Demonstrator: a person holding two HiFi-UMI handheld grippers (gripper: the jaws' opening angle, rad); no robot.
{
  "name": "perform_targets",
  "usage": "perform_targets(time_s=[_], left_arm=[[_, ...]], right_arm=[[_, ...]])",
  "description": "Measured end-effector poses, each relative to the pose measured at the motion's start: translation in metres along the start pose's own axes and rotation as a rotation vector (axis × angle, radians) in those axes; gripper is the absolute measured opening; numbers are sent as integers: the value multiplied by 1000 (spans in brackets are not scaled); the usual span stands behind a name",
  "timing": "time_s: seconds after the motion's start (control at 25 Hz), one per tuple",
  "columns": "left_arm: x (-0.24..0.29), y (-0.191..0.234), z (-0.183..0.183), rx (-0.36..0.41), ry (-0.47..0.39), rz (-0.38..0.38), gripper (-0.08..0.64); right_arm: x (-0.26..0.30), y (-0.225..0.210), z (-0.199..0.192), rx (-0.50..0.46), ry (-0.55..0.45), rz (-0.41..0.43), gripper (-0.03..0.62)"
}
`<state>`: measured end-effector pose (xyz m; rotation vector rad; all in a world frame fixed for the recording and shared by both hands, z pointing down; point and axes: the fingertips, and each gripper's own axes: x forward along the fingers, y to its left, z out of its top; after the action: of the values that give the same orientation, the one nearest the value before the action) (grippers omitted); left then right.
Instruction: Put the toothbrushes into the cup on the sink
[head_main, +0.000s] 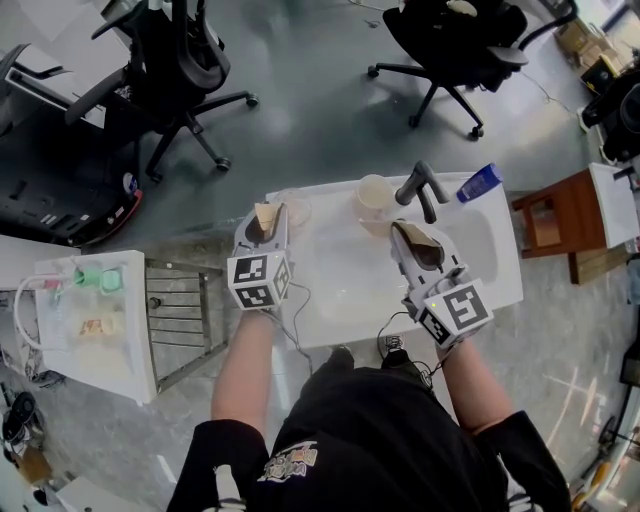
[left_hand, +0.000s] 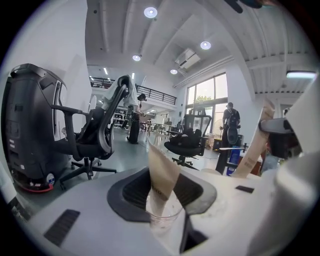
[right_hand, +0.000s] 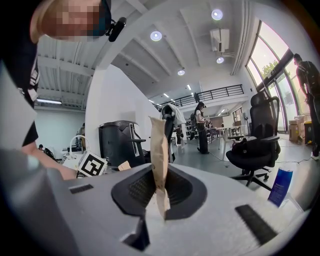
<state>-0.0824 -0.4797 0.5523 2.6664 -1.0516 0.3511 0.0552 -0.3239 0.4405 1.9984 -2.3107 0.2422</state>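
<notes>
Grey floor (head_main: 320, 130), black office chairs (head_main: 450, 40), ceiling lights (left_hand: 150, 12)

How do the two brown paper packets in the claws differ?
The left packet stands in a clear cup, between the open jaws of the left gripper; the right packet is pinched by the right gripper, in no cup. The left packet leans; the right packet stands nearly upright. Both are brown paper.

White sink (head_main: 505, 280), beige cup (head_main: 374, 192), clear cup (head_main: 296, 208), blue bottle (head_main: 478, 183)
</notes>
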Motion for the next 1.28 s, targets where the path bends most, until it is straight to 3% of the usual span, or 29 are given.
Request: perform_targets(time_s=[0.28, 0.64, 0.84, 1.12, 1.28], left_arm=[[-17, -7, 23, 39, -55, 28, 141], [-60, -27, 77, 127, -171, 76, 146], [-86, -60, 107, 183, -234, 57, 146], [-109, -118, 112, 205, -249, 3, 143], [-124, -148, 105, 199, -243, -14, 81]], right_arm=[[-11, -2, 7, 6, -23, 3, 37], [-27, 0, 25, 0, -71, 39, 37], [-38, -3, 34, -6, -93, 57, 37], [-59, -12, 40, -3, -120, 85, 37], [-76, -17, 42, -12, -129, 98, 37]])
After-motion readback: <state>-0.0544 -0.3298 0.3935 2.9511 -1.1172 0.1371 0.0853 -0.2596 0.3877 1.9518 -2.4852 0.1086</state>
